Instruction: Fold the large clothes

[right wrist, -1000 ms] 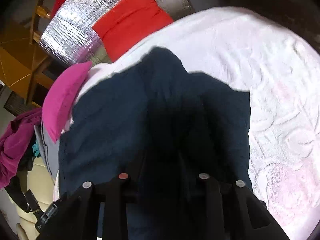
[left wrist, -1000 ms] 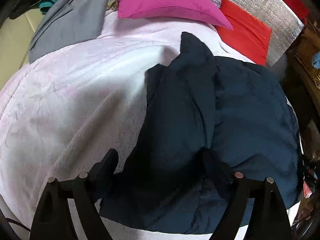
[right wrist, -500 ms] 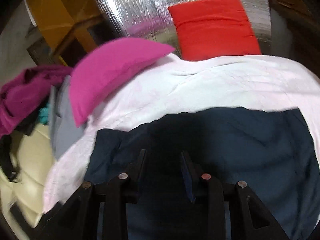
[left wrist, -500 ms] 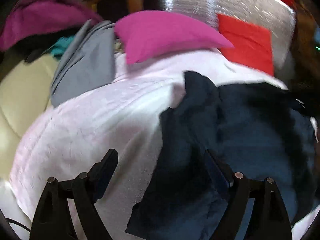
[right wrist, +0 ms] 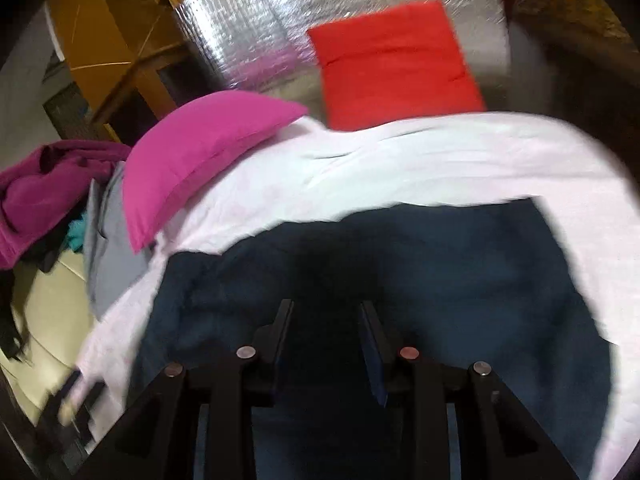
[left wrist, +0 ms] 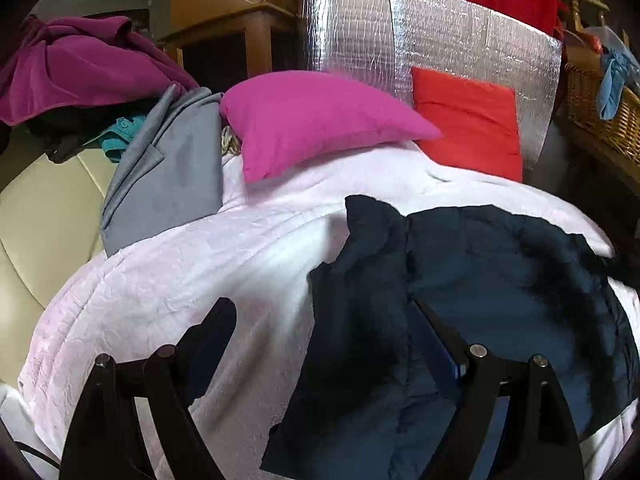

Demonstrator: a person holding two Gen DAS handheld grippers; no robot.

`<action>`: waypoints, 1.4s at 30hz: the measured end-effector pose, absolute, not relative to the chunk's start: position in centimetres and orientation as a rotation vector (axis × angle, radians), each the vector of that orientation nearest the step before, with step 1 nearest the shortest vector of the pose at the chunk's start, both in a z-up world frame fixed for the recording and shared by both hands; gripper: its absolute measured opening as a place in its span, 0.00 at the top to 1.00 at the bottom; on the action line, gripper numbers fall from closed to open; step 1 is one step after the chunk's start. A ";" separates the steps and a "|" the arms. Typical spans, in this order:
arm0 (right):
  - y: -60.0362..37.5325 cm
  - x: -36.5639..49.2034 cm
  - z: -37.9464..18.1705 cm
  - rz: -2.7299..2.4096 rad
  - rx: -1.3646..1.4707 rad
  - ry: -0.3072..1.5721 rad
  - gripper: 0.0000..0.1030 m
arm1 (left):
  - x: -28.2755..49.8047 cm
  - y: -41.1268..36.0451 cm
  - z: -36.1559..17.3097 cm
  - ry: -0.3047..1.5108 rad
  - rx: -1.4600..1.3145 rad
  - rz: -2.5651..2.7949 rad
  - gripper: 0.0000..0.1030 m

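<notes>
Grey garment (left wrist: 160,176) at 10 o'clock, pink pillow (left wrist: 316,120) at 12, red cushion (left wrist: 468,124) at 1; navy garment (left wrist: 480,280) folded on pale blanket (left wrist: 200,264) at 4; left gripper (left wrist: 320,320) spread wide, right gripper (right wrist: 326,316) parted above navy cloth

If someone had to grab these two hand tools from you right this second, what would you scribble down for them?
Left gripper: open, holding nothing, hovering over the left edge of the dark navy quilted garment.
Right gripper: fingers parted over the middle of the same garment; no cloth visibly pinched.
The garment lies on the pale pink bedspread, with one panel already folded over along its left side.
The magenta pillow and grey garment sit further back, untouched.
Left to do: finish folding, probably bringing the remaining sides in and smoothing it.
</notes>
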State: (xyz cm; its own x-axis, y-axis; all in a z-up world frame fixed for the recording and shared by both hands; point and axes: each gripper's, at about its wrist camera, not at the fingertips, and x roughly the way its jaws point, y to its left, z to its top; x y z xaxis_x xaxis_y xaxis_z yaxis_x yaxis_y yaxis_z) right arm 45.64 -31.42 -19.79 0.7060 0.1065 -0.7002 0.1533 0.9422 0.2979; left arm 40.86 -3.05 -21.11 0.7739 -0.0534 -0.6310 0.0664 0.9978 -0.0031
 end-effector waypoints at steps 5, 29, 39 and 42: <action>-33.7 39.8 -22.2 -0.082 0.358 0.857 0.65 | 40.1 -4.4 -20.6 0.647 0.053 -0.057 0.15; -38.1 36.9 -24.6 -0.036 0.493 0.879 0.32 | 39.3 -6.8 -20.1 0.615 0.097 -0.095 0.15; -38.8 34.3 -20.8 -0.007 0.543 0.717 0.32 | 38.3 -6.4 -19.1 0.577 0.093 -0.107 0.15; -39.6 33.7 -20.2 -0.007 0.563 0.675 0.32 | 38.3 -6.0 -18.9 0.574 0.082 -0.108 0.15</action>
